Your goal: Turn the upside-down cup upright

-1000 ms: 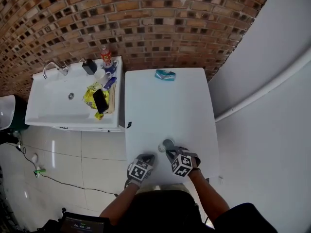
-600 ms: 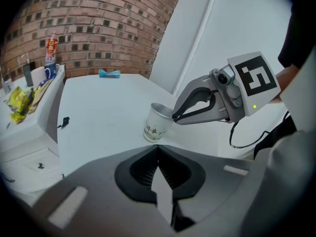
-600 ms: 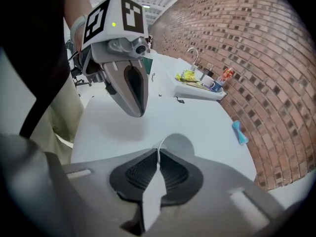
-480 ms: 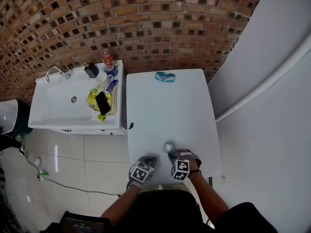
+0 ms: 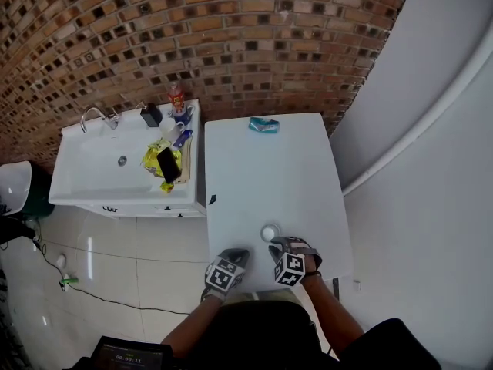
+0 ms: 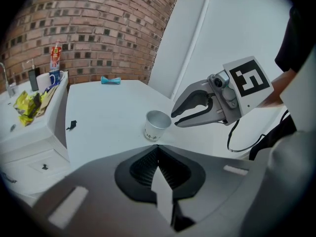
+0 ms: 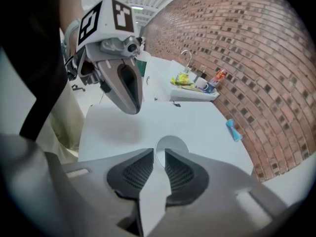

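Cup [image 5: 269,232] stands upright near the white table's [image 5: 269,168] near edge; the dark print on its side is too small to read. My right tongs [image 7: 159,154], just behind the cup, have just been opening, slightly parted, with nothing pinched. My left tongs [image 6: 158,149], left of the cup, are closed and empty. Open tabletop runs beyond the cup to 1 blue packet [image 5: 263,125].

The left gripper [image 5: 233,253] and right gripper [image 5: 277,243] have grey moulded bodies, black ribbed pads [image 6: 143,168] and a white cube [image 5: 290,269] bearing black square markers. A thin black cable [image 6: 230,138] hangs behind the right gripper. The person wears a black, short-sleeved top [image 5: 254,331].
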A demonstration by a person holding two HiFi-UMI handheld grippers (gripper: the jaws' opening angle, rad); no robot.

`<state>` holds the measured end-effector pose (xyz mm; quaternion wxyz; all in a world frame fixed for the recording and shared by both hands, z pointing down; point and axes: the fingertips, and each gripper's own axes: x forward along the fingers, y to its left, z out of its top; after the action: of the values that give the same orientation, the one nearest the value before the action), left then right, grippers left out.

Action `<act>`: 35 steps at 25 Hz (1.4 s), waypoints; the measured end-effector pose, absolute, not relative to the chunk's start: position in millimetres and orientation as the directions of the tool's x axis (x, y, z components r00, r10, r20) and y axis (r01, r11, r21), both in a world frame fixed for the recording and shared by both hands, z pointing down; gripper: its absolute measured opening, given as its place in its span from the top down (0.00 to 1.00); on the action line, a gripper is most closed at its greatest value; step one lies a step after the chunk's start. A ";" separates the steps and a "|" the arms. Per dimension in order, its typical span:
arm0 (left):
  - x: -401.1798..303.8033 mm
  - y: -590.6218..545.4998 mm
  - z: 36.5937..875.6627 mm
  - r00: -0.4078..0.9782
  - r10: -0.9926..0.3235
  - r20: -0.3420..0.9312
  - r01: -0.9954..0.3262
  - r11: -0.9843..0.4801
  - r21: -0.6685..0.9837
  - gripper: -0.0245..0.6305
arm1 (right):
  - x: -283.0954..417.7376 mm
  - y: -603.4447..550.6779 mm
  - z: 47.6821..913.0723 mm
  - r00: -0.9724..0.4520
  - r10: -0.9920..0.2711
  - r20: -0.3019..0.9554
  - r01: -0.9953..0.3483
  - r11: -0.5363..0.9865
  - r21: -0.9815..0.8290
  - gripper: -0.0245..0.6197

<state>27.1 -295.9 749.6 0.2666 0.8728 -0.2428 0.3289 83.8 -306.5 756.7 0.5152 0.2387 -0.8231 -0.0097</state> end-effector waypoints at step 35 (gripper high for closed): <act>-16.4 -217.5 608.8 0.836 -0.376 0.399 -0.497 -0.829 0.259 0.94 | 8.3 -206.6 631.9 -0.464 -0.676 0.572 -0.770 0.627 0.116 0.97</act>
<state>-16.4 -217.5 608.8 0.1788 0.9413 -0.2319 0.1681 8.3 -206.6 631.9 0.2962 0.4245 -0.8519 0.0793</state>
